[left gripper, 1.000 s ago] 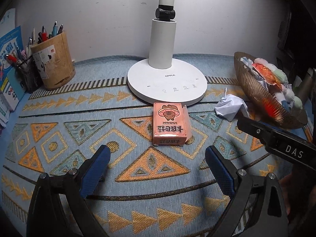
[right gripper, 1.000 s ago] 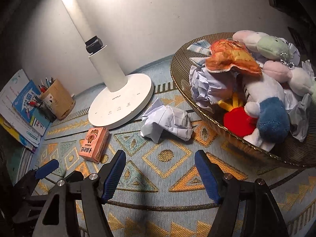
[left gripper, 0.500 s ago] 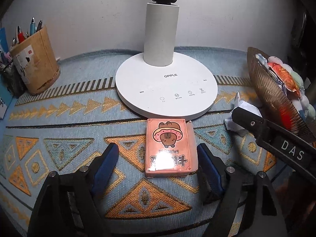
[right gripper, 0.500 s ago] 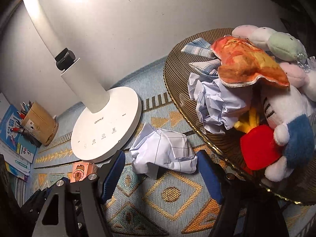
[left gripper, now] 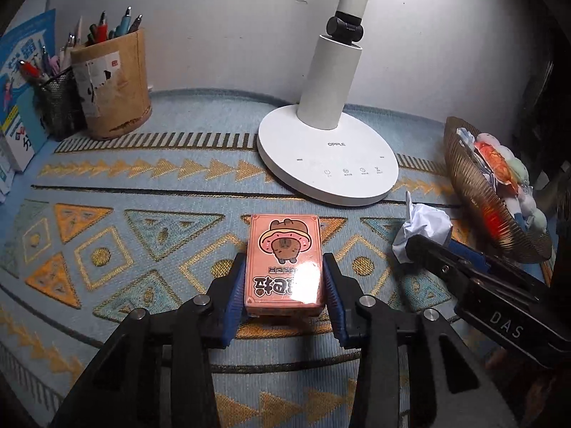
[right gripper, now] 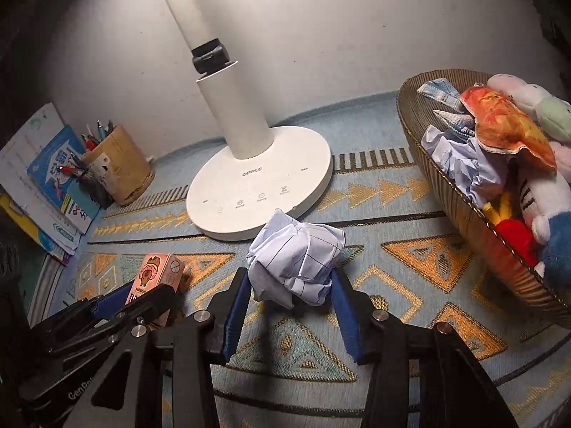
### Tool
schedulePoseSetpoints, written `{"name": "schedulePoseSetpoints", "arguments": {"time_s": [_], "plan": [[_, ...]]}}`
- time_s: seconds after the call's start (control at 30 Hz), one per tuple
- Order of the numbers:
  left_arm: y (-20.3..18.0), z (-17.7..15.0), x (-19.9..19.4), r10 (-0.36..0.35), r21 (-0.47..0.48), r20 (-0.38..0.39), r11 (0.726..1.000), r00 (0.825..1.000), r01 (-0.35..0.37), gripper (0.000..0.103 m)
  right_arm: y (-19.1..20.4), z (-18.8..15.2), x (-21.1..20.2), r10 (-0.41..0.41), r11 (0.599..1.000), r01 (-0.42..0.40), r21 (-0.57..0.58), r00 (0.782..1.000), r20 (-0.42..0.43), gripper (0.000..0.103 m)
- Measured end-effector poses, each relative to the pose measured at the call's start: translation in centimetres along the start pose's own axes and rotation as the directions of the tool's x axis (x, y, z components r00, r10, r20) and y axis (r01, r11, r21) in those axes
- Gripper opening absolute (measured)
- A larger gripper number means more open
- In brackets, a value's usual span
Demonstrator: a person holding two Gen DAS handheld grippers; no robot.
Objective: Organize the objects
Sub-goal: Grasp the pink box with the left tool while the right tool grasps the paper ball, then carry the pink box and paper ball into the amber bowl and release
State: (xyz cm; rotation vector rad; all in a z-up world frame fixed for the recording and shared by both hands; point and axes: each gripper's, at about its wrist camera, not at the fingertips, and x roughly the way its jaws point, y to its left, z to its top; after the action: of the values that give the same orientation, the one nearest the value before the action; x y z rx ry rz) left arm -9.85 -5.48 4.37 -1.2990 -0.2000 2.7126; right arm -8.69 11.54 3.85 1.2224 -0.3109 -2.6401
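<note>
A pink card box (left gripper: 283, 249) with a cartoon animal lies flat on the patterned mat. My left gripper (left gripper: 283, 264) straddles it, jaws closing, and both blue pads (left gripper: 233, 292) touch the box's long sides. In the right wrist view a crumpled ball of lined paper (right gripper: 296, 260) sits in front of the lamp base. My right gripper (right gripper: 291, 278) is closing around it, its blue pads (right gripper: 342, 306) pressing into the paper's left and right. The same paper (left gripper: 424, 224) shows at the right of the left wrist view, partly behind the right gripper's black finger.
A white desk lamp base (left gripper: 328, 164) stands just behind both objects. A brown ribbed basket (right gripper: 460, 210) with plush toys and paper is at the right. A brown pen holder (left gripper: 110, 82), a mesh pen cup (left gripper: 59, 107) and books (right gripper: 46, 185) line the far left.
Both grippers moved forward over their objects and their jaws narrowed. The left now pinches the pink box, the right the paper ball. Neither object has left the mat.
</note>
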Motion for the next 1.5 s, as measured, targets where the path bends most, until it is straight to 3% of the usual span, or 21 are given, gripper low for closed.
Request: {"name": "schedulePoseSetpoints", "arguments": {"time_s": [0.1,0.17,0.3,0.57,0.67,0.73,0.77,0.8,0.83,0.9,0.93,1.1,1.27,1.4,1.5], "plan": [[1.0,-1.4,-1.6,0.033,-0.015,0.040,0.999,0.999,-0.033,0.037,1.2,-1.9,-1.6,0.115,0.989,-0.120,-0.089,0.992,-0.057,0.045],[1.4,-2.4,-2.0,0.014,-0.033,0.069,0.999,0.997,-0.012,0.037,2.0,-3.2,-2.6,0.158,0.971,-0.172,-0.164,0.983,-0.096,0.046],[1.7,-2.4,-2.4,-0.007,-0.037,0.104,0.999,0.995,0.010,0.037,2.7,-4.9,-4.3,0.100,0.940,-0.124,-0.319,0.991,-0.091,0.061],[1.3,-2.7,-2.3,0.010,-0.029,0.110,1.000,0.994,-0.007,0.037,0.9,-5.3,-6.1,0.089,0.957,-0.114,-0.269,0.991,-0.102,0.078],[1.1,-2.8,-2.3,0.010,-0.020,0.108,1.000,0.994,-0.008,0.037,2.5,-5.7,-5.9,0.091,0.938,-0.119,-0.325,0.991,-0.101,0.081],[1.0,-2.8,-2.3,0.012,-0.012,0.109,1.000,0.994,-0.011,0.037,3.6,-6.3,-5.2,0.031,0.922,-0.065,-0.382,0.995,-0.094,0.081],[0.9,-2.9,-2.3,0.015,-0.009,0.110,1.000,0.994,-0.014,0.037,3.9,-6.6,-4.6,-0.007,0.915,-0.032,-0.402,0.995,-0.095,0.081],[0.9,-2.9,-2.3,0.019,-0.005,0.112,1.000,0.994,-0.018,0.037,4.0,-6.9,-4.2,-0.031,0.912,-0.012,-0.411,0.995,-0.097,0.075],[0.8,-2.9,-2.3,0.021,-0.002,0.112,1.000,0.993,-0.021,0.037,3.9,-7.1,-3.9,-0.038,0.912,-0.007,-0.410,0.994,-0.101,0.060],[0.6,-2.9,-2.2,0.029,0.006,0.112,1.000,0.993,-0.030,0.037,3.5,-7.1,-3.9,-0.021,0.921,-0.020,-0.389,0.995,-0.101,0.056],[0.5,-3.0,-2.2,0.032,0.013,0.112,0.999,0.993,-0.033,0.037,3.3,-7.1,-4.0,-0.009,0.925,-0.030,-0.379,0.995,-0.101,0.046],[-0.6,-2.8,-2.8,0.003,0.034,0.110,0.999,0.994,-0.006,0.037,1.9,-7.0,-6.2,0.050,0.945,-0.077,-0.316,0.994,-0.093,0.041],[-4.6,-0.4,-5.1,-0.085,0.067,0.151,0.995,0.985,0.075,0.037,-1.4,-4.4,-12.5,0.060,0.961,-0.047,-0.274,0.997,0.039,0.041],[-9.9,2.9,-6.1,-0.185,0.136,0.180,0.977,0.966,0.162,0.037,-6.8,-0.6,-16.9,-0.021,0.981,0.055,-0.188,0.984,0.176,0.042],[-14.3,5.3,-5.6,-0.242,0.183,0.182,0.961,0.953,0.209,0.037,-12.2,2.5,-18.6,-0.094,0.992,0.110,-0.056,0.968,0.234,0.042]]}}
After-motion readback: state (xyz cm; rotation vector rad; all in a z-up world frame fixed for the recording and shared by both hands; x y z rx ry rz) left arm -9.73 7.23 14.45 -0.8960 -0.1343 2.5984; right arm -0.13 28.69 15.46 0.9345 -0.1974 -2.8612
